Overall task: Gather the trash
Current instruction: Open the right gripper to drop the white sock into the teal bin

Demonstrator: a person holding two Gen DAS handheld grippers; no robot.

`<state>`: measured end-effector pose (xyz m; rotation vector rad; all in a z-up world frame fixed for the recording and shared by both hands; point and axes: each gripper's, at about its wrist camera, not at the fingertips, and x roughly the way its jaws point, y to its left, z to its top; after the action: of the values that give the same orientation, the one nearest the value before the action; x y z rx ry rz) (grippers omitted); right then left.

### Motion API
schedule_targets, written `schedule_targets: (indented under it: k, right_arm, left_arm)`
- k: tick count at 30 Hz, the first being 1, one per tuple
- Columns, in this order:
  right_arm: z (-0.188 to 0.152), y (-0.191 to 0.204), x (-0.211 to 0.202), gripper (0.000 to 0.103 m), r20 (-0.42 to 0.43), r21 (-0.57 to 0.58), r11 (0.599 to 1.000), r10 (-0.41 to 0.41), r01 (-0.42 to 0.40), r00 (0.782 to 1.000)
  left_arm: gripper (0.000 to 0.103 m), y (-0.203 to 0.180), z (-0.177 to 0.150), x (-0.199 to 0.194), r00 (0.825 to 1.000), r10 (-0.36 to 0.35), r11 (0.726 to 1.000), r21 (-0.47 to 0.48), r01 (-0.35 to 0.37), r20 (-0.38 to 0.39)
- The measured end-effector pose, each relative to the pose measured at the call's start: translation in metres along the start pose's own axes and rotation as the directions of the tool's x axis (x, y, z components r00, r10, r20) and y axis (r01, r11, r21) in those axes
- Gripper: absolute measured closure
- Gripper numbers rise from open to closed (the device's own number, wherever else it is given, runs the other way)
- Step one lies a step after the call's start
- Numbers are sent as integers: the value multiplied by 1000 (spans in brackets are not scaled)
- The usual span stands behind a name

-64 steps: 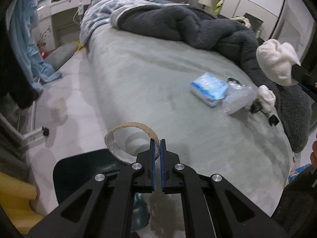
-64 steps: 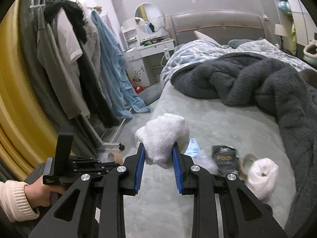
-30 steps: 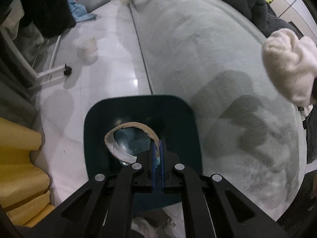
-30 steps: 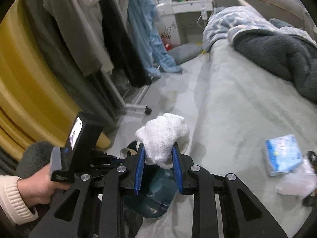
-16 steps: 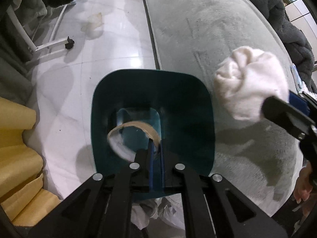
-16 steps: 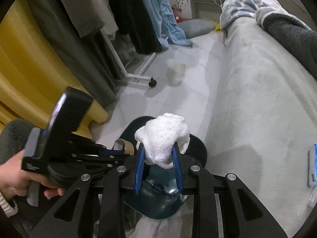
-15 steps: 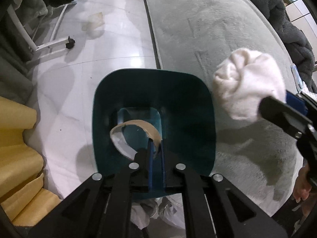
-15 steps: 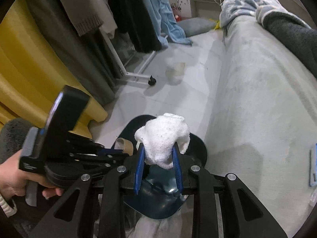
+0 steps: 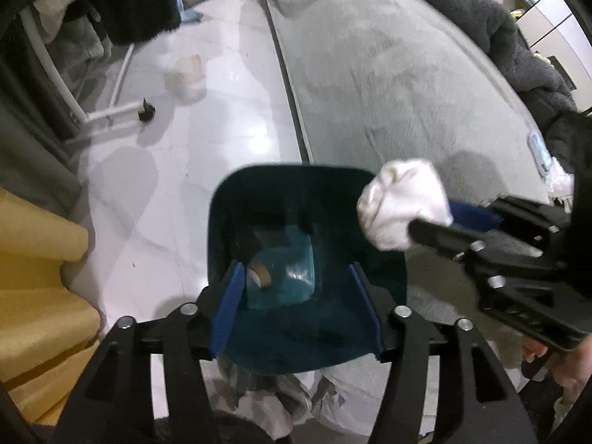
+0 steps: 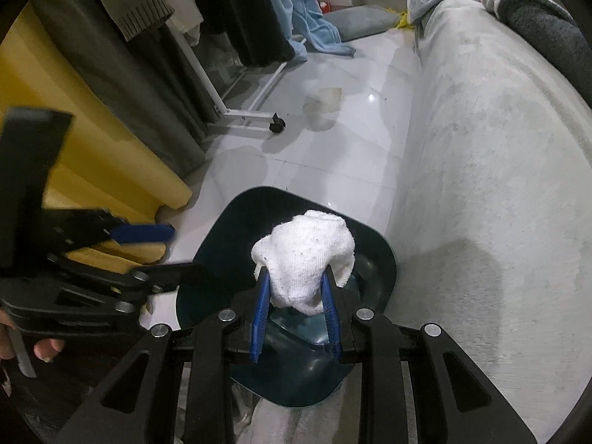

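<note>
Trash, first item: a cardboard tape ring (image 9: 260, 275), lying at the bottom of the dark teal bin (image 9: 222, 222) on the pale tiled floor (image 9: 222, 111), free of any grip. At far left we note yellow cushions (image 9: 33, 259) and a white clothes rack foot with a castor (image 9: 146, 113) under hanging dark clothes (image 10: 148, 55).

Left tongs (image 9: 296, 303): poised above the bin's mouth, released, blue pads spread wide; the jaws have just been opening and we see nothing between them but the bin below. In the right wrist view we see these tongs (image 10: 148, 244) from the side at the bin's left edge, somewhat blurred.

Trash, second item: a balled white cloth (image 10: 307, 255), also seen in the left wrist view (image 9: 399, 207), over the right side of the bin's rim.

Right tongs (image 10: 294, 314): clenched on the white cloth, a pad pressed against each flank, the cloth bulging above the tips. A hand (image 9: 555, 362) holds their handle at the lower right.

Further right: the bed (image 9: 388, 74) in a grey-green cover, just beside the bin, with a dark fleecy blanket (image 9: 481, 18) along its far edge.
</note>
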<state>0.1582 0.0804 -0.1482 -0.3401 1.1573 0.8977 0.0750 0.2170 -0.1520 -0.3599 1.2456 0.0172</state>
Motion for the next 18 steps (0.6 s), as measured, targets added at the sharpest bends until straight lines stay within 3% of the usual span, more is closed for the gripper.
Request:
schedule_targets:
  k: [5, 8, 12, 18]
  right_arm:
    - [-5, 2, 14, 76, -36, 7, 1000, 5, -5, 999]
    - [-7, 5, 22, 76, -55, 1, 1000, 5, -5, 998]
    - [-13, 9, 35, 75, -92, -14, 1000, -3, 1, 996]
    - [-23, 14, 54, 72, -145, -31, 999, -20, 15, 989]
  left_arm:
    - [36, -1, 5, -26, 992, 23, 1000, 17, -25, 120]
    - [33, -4, 8, -45, 977, 45, 998, 31, -52, 207]
    - [32, -7, 12, -66, 947, 79, 995, 38, -96, 312]
    - [30, -20, 12, -96, 882, 108, 986, 67, -155, 458]
